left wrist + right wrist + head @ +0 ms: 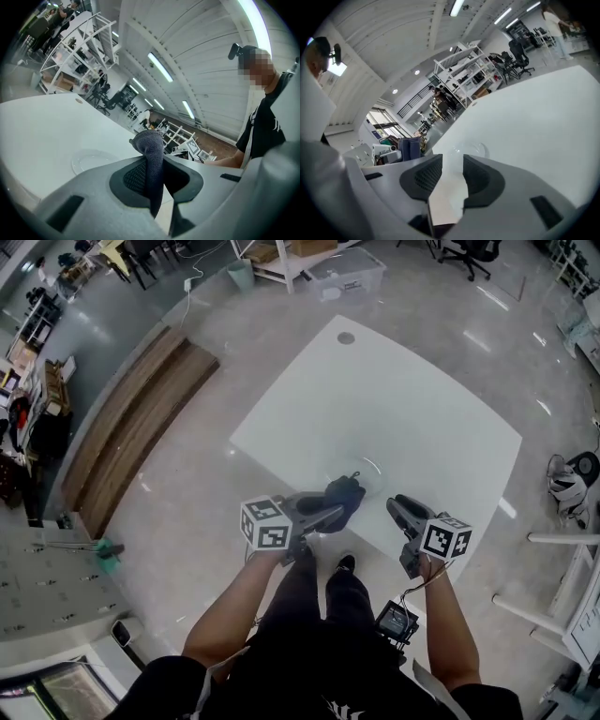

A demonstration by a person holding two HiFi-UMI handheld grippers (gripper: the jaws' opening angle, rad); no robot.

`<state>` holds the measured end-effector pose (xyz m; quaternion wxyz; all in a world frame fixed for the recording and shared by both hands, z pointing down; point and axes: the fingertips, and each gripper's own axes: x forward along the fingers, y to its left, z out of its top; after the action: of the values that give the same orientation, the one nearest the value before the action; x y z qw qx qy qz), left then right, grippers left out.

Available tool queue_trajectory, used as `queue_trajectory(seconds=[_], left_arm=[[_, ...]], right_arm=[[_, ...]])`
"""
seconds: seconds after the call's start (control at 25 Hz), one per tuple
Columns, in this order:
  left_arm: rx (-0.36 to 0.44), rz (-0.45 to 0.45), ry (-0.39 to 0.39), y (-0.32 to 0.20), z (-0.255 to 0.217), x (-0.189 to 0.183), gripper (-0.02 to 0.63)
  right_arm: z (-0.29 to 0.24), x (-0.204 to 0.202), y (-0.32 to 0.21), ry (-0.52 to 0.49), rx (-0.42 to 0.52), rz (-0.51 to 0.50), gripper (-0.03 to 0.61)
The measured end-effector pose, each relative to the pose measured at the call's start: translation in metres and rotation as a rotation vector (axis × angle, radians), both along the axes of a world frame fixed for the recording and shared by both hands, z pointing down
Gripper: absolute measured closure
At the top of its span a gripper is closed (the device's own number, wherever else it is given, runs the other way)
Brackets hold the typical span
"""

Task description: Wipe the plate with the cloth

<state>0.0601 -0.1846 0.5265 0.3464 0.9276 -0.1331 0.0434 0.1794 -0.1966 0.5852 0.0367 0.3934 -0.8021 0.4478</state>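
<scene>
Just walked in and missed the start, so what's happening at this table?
A person stands at a white table with a gripper in each hand. The left gripper is shut on a dark cloth, held near a clear plate. The right gripper is open and empty. The cloth does not seem to touch the plate yet.

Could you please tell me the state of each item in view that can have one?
Left tongs: shut on the cloth.
Right tongs: open, nothing between them.
Cloth: bunched, pinched in the left tongs.
Plate: lying flat on the table, empty.
</scene>
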Motion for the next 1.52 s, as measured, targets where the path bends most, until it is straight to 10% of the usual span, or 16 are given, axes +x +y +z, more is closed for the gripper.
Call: queue_trajectory(seconds=[0.72, 1.52], left_arm=[[-0.293, 0.074, -0.16, -0.079, 0.096, 0.065, 0.563], [-0.364, 0.054, -0.558, -0.108, 0.148, 0.039, 0.563]], right_arm=[[0.099, -0.016, -0.061, 0.03, -0.369, 0.024, 0.481], [0.106, -0.003, -0.059, -0.001, -0.399, 0.052, 0.543]])
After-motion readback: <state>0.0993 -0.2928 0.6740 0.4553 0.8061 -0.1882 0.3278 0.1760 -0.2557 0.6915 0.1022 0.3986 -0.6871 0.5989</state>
